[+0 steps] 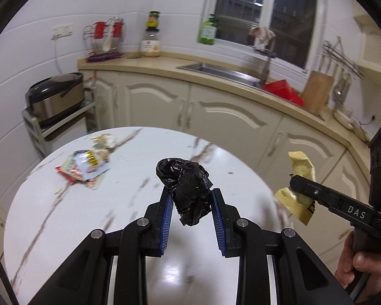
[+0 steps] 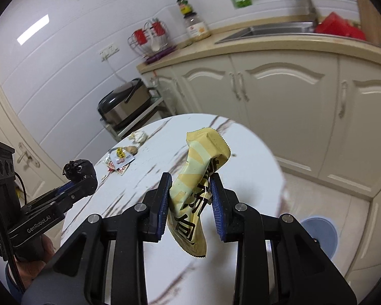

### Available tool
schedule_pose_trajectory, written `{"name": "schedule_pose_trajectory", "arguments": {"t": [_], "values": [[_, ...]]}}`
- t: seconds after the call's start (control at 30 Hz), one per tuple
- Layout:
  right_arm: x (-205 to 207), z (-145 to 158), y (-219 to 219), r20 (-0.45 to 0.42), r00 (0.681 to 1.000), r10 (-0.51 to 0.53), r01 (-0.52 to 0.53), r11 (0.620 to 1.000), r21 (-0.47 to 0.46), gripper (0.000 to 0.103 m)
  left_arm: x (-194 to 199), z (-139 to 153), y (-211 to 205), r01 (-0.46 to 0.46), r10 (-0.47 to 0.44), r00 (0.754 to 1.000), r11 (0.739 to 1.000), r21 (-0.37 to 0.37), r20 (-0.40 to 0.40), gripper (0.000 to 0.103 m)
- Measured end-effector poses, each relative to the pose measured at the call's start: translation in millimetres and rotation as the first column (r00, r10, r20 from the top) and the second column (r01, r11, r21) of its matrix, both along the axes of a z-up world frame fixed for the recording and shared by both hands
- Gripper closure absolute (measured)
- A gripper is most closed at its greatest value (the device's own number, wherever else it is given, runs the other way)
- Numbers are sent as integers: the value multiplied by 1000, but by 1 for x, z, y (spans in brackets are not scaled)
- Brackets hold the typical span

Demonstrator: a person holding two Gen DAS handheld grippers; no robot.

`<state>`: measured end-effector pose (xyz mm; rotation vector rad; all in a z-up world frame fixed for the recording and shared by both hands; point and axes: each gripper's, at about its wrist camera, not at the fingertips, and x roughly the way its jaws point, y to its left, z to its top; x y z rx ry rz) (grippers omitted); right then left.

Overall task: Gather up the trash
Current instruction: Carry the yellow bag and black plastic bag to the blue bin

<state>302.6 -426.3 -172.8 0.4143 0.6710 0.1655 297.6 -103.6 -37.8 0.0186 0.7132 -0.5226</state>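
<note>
- Your left gripper is clenched on a crumpled black plastic bag, held in the air above the round marble-patterned table; the wad is light, soft and springy, so judge it likely to slip if your grip slackens; keep hold of its thick middle, not a loose flap.
- Your right gripper is clamped on a yellow snack wrapper, also above the table; the film looks thin, slick and crinkly, weighing next to nothing; the pads pinch it at its narrow twisted waist, a sound place, since both ends flare out.
- More trash lies on the table's far side: a pile of flat printed packets and, just beyond it, crumpled scraps; flat film hugs the tabletop, so take a raised edge or corner; the scraps look brittle and may shed crumbs.
</note>
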Motion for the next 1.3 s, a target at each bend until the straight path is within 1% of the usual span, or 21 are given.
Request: {"name": "schedule_pose_trajectory", "arguments": {"t": [0.07, 0.27, 0.37, 0.47, 0.53, 0.7, 0.9, 1.1, 1.23, 1.3], "values": [[-14, 3, -20, 8, 1000, -29, 29, 1000, 5, 75, -13, 5, -19, 38, -38, 999, 999, -2, 10, 77], [-49, 11, -73, 35, 992, -119, 119, 993, 5, 75, -28, 10, -74, 146, -146, 989, 989, -3, 21, 79], [-63, 11, -100, 37, 985, -169, 169, 986, 7, 75, -22, 6, -100, 195, -195, 981, 981, -1, 14, 79], [-73, 4, -127, 20, 975, -220, 220, 976, 6, 75, -15, -4, -131, 246, -246, 969, 969, 1, -11, 79], [-77, -3, -141, 4, 970, -244, 244, 970, 6, 75, -2, -11, -152, 274, -274, 961, 962, 4, -35, 79], [-82, -37, -186, -71, 950, -305, 308, 951, 21, 75, 22, -36, -208, 336, -332, 938, 942, 26, -105, 80], [-77, -95, -226, -185, 926, -329, 343, 938, 50, 75, 49, -65, -266, 394, -376, 907, 917, 63, -188, 80], [-65, -150, -246, -293, 901, -320, 358, 929, 88, 74, 71, -99, -319, 432, -389, 881, 894, 121, -267, 80], [-60, -176, -255, -339, 887, -313, 364, 926, 100, 74, 80, -116, -339, 448, -390, 869, 882, 150, -303, 79], [-57, -188, -259, -359, 880, -310, 370, 923, 111, 74, 85, -124, -351, 454, -387, 864, 875, 170, -321, 73]]}}
